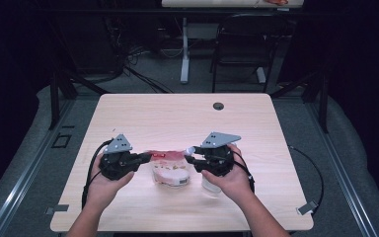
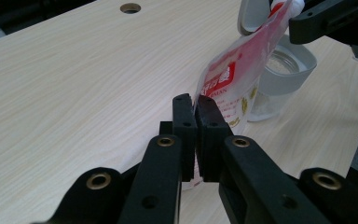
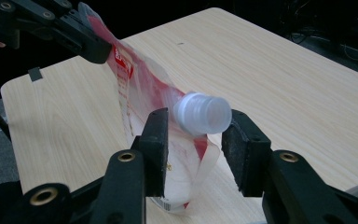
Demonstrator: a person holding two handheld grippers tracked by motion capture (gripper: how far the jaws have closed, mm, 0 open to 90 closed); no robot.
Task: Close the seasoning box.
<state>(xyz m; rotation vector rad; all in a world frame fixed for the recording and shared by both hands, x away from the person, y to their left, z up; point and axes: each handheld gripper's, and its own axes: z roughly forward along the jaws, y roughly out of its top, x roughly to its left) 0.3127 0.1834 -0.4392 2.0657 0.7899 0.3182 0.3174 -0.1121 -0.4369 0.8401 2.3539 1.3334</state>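
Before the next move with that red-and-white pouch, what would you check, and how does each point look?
1. Left hand-held gripper clamped on the pouch edge: ok, jaws shut on it.
2. Right hand-held gripper lined up with the white cap: ok, the cap sits between its jaws.
3. Right hand-held gripper gripping the cap: not ok, there are gaps on both sides.
4. Cap on the spout: ok; how tight, cannot tell.
5. Open jar standing upright close behind the pouch: ok, lid flipped back.
6. Pouch bottom resting on the table: cannot tell.
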